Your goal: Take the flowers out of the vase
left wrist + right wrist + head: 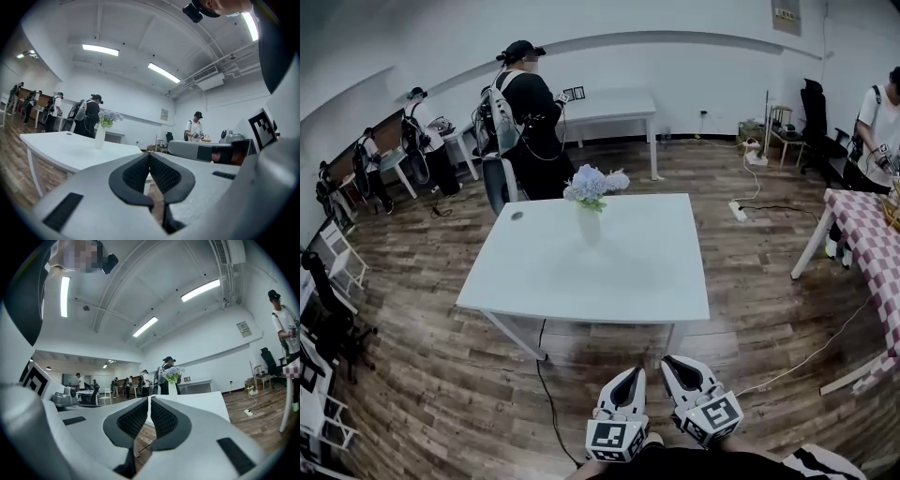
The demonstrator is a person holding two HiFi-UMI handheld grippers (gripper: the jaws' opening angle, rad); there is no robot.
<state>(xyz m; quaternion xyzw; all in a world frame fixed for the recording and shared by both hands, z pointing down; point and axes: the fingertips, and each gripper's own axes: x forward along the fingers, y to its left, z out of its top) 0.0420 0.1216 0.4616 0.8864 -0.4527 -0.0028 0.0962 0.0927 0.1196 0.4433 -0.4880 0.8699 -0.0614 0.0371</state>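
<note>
In the head view, a white table [581, 281] stands ahead of you on a wooden floor [441, 375]. On its far half a pale vase [590, 225] stands upright, holding the flowers [592, 184], a bunch of pale blue and white blooms. Your left gripper [635, 372] and right gripper [668, 361] sit side by side at the bottom of the picture, short of the table's near edge and well apart from the vase. A person [528, 122] in dark clothes stands just behind the table, and a chequered table [872, 234] is at the right edge. In the left gripper view, the jaws are pressed together with nothing between them, and the vase [99, 137] with its flowers [108, 117] shows far off to the left. In the right gripper view, the jaws are likewise closed and empty (the dark pads all but meet), and the flowers [172, 373] rise just right of the tips, far beyond them.
</note>
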